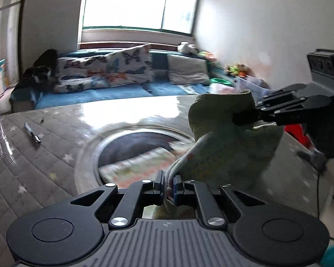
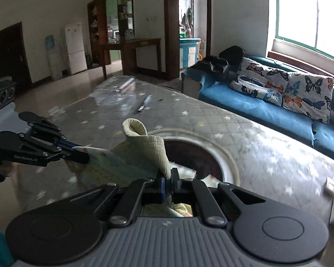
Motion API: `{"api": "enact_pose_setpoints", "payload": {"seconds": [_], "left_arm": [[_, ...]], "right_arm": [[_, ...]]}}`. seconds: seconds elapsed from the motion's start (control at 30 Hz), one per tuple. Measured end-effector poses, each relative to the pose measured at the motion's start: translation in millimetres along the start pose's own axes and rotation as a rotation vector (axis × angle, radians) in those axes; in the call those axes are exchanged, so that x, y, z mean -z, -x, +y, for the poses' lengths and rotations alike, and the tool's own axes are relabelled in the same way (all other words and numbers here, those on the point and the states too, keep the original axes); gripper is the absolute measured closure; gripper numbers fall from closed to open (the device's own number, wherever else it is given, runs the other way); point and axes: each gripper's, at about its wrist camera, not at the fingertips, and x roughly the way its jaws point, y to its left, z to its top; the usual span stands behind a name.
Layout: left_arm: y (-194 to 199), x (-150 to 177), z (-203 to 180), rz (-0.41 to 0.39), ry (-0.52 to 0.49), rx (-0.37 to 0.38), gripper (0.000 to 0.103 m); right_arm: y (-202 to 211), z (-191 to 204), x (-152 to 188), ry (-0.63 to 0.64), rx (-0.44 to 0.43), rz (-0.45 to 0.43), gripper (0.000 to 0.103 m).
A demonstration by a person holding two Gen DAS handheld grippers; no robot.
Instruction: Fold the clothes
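Note:
A small pale green garment (image 1: pixel 225 146) with a ribbed cuff (image 2: pixel 142 146) and a printed pattern hangs in the air between both grippers. My left gripper (image 1: pixel 168 183) is shut on its printed edge; in the right wrist view the same left gripper (image 2: pixel 82 155) comes in from the left. My right gripper (image 2: pixel 168 178) is shut on the ribbed part, and in the left wrist view this right gripper (image 1: pixel 238 118) pinches the cloth from the right. Below lies a folded patterned cloth (image 1: pixel 133 166) in a round recess (image 1: pixel 122 142) of the table.
The table wears a grey quilted star cover (image 1: pixel 33 160). A pen (image 2: pixel 143 104) and a clear plastic box (image 2: pixel 113 89) lie on its far side. A blue sofa (image 2: pixel 267 109) with butterfly pillows (image 2: pixel 296 89) runs beside the table. Toys crowd the wall end (image 1: pixel 236 69).

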Motion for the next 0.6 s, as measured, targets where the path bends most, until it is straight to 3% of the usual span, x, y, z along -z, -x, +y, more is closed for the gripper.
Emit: {"api": "enact_pose_setpoints", "payload": {"seconds": [0.2, 0.3, 0.4, 0.6], "left_arm": [[-68, -17, 48, 0.088, 0.111, -0.062, 0.094], [-97, -12, 64, 0.145, 0.148, -0.106, 0.094], [-113, -4, 74, 0.183, 0.178, -0.125, 0.093], [-112, -1, 79, 0.183, 0.203, -0.141, 0.081]], "right_arm": [[-81, -36, -14, -0.076, 0.034, 0.074, 0.097], [-107, -50, -4, -0.129, 0.070, 0.087, 0.089], [-112, -64, 8, -0.167, 0.116, 0.087, 0.087], [-76, -80, 42, -0.197, 0.185, 0.094, 0.086]]}}
